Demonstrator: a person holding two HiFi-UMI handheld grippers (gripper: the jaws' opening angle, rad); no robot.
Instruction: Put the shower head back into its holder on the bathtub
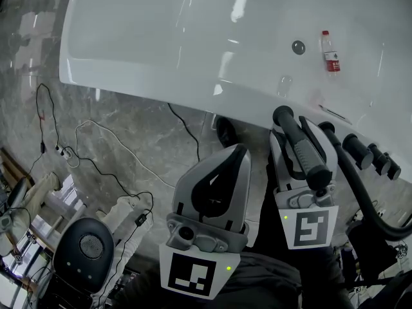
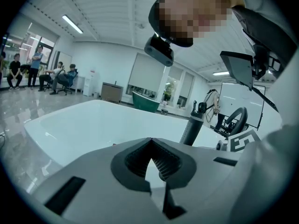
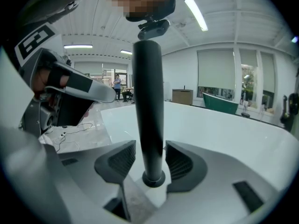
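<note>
Plainly, two grippers showed beside one white bathtub point(image 1: 161, 37). One black shower head point(image 3: 148, 101) stood upright between the jaws of the right gripper point(image 3: 150, 143), its lower end in a dark ring point(image 3: 153, 178) on the tub rim. Those jaws stood slightly apart, each pad just beside the handle without clamping it. The left gripper point(image 2: 150, 139) was closed, tips together, with nothing between them, over the marble floor point(image 1: 129, 127) near the tub. One black hose point(image 1: 360, 195) curved away at the right. At least three dark knobs point(image 1: 358, 150) sat in a row beside the shower head. Inside the tub lay one bottle point(image 1: 331, 52) with a red cap, near one round drain point(image 1: 298, 46). One green tub point(image 2: 147, 101) stood far across the room.
</note>
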